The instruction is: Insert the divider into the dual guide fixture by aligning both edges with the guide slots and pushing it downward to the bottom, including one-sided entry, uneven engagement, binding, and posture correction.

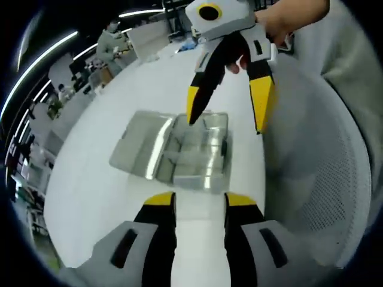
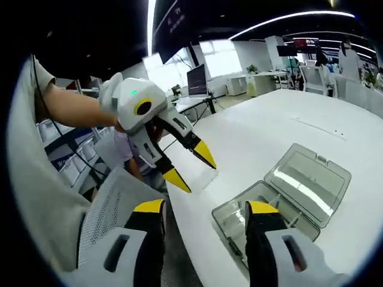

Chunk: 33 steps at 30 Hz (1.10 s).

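Clear plastic forms the case (image 1: 179, 152), which lies open on the white table (image 1: 96, 197) with its lid (image 1: 140, 143) folded flat beside the tray; in the left gripper view the lid is seen at nine o'clock of the tray, in the right gripper view (image 2: 308, 179) at one o'clock of it. Inside the tray (image 2: 263, 221), thin clear walls marking off compartments can be made out, but whether one of them is the loose divider, or where the guide slots run, cannot be told.

The step in hand is judged to be the approach: nothing is held and nothing appears seated by either tool. For the next move a divider would have to be picked out and pinched near its top edge, then brought upright over the slots so that both edges enter together.

The left gripper (image 1: 200, 200) is shown at six o'clock of the case, its yellow-tipped fingers (image 1: 161, 200) spread apart with bare table between them, just short of the tray and touching nothing. The right gripper (image 1: 230, 110) is seen from above at twelve o'clock of the case, fingers spread wide and empty; one tip (image 1: 192, 107) hangs over the tray's far rim, whether touching it or not cannot be told. In the right gripper view its own jaws (image 2: 206, 209) stand apart, the tray partly hidden behind one finger (image 2: 260, 209), while the left gripper (image 2: 188, 164) appears at ten o'clock, open over the table edge. A mesh chair back (image 1: 326, 191) is visible beyond the table.
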Each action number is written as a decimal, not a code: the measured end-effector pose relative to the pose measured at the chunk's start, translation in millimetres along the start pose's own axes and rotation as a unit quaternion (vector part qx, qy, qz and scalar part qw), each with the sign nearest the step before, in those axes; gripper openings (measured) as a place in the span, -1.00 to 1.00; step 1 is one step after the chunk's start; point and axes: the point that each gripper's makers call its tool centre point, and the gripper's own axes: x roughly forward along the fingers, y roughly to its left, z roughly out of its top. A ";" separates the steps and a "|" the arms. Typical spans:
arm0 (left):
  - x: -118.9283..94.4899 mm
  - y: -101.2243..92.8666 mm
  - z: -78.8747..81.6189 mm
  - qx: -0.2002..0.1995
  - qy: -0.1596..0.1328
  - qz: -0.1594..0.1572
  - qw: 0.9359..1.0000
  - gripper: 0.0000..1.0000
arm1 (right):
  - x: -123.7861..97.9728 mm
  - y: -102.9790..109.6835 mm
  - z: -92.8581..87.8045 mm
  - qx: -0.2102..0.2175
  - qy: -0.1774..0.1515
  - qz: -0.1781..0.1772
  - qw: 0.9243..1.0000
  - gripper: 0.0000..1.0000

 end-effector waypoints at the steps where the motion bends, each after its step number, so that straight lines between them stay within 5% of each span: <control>1: -0.4 0.1 1.0 0.000 -0.002 0.002 1.000 -0.45 | 0.5 0.6 1.5 0.005 -0.003 0.002 1.000 -0.03; 33: -4.2 -13.0 54.8 0.049 -0.058 0.084 0.994 -0.44 | -0.2 1.3 13.2 0.101 -0.026 0.024 0.994 -0.54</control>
